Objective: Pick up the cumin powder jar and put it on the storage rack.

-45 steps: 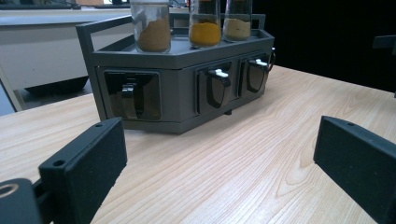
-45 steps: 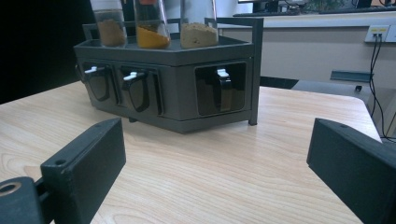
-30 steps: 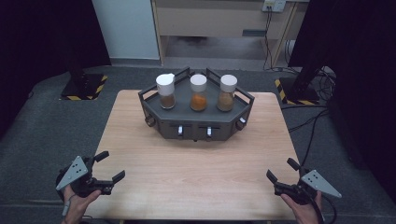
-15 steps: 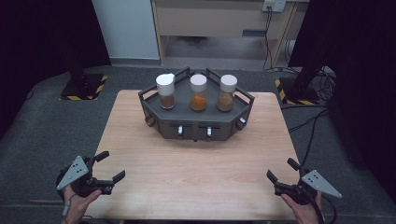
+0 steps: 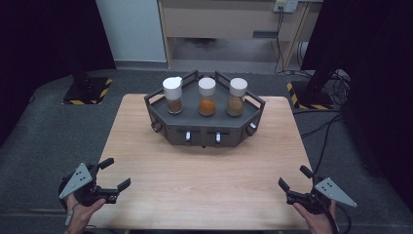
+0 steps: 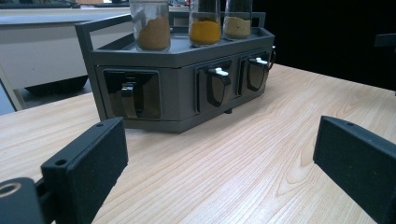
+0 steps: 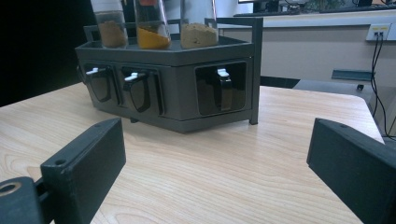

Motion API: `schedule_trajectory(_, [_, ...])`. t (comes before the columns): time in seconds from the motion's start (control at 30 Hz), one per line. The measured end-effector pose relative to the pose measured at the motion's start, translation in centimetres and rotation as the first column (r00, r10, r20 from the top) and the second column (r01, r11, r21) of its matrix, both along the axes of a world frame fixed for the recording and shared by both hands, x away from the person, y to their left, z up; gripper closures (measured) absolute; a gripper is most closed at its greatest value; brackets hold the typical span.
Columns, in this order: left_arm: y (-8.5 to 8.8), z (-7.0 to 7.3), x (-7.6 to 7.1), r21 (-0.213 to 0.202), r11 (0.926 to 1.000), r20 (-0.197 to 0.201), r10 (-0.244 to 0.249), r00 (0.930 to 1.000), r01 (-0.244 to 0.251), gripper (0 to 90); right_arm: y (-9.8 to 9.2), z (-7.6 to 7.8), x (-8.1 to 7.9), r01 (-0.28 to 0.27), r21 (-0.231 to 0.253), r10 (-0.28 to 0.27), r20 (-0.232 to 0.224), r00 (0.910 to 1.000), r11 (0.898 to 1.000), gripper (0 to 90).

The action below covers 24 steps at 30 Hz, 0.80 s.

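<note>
high view shows both hands parked at the near edge of the wooden table (image 5: pixel 204 175), the left gripper (image 5: pixel 117 174) at the near left corner and the right gripper (image 5: pixel 292 179) at the near right, each with its jaws spread wide and nothing between them. well apart from both, toward the far side of the table, sits a dark hexagonal rack (image 5: pixel 204 127) carrying three white-capped spice jars in a row: a brown one (image 5: pixel 173 96) on the left, an orange one (image 5: pixel 207 97) in the middle and a tan one (image 5: pixel 237 97) on the right. along its front faces the rack has small levers (image 5: pixel 187 137) set in recesses. nothing is engaged yet, so the step in hand looks like the first approach to the rack. to do it well, i would pick one jar and send the nearer gripper, keeping the jaws as wide as they are now until the pads flank the glass below the cap. come in level and from the front, since the raised rail around the rack's top would catch a low sideways sweep. the jars stand close together, so the outer ones are the easier first grab; the free gripper could steady the rack.
</note>
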<state>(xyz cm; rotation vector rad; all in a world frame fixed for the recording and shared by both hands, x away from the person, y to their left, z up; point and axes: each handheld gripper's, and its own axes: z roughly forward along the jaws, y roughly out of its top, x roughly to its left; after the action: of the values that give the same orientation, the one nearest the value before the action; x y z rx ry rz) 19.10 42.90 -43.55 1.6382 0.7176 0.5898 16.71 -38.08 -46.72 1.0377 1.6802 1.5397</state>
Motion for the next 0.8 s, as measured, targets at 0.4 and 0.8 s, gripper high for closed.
schedule_trajectory(0.4, [0.0, 0.02, 0.03, 0.002, 1.0, -0.002, 0.0, 1.0, 0.0, 2.2, -0.04, -0.01, 0.02, -0.001, 0.001, 0.001, -0.002, 1.0, 1.0, 5.0])
schedule_trajectory(0.8, [-0.03, 0.05, 0.06, 0.005, 1.0, -0.003, -0.002, 1.0, 0.002, 2.2, -0.05, -0.01, 0.02, -0.003, 0.001, 0.003, -0.002, 1.0, 1.0, 5.2])
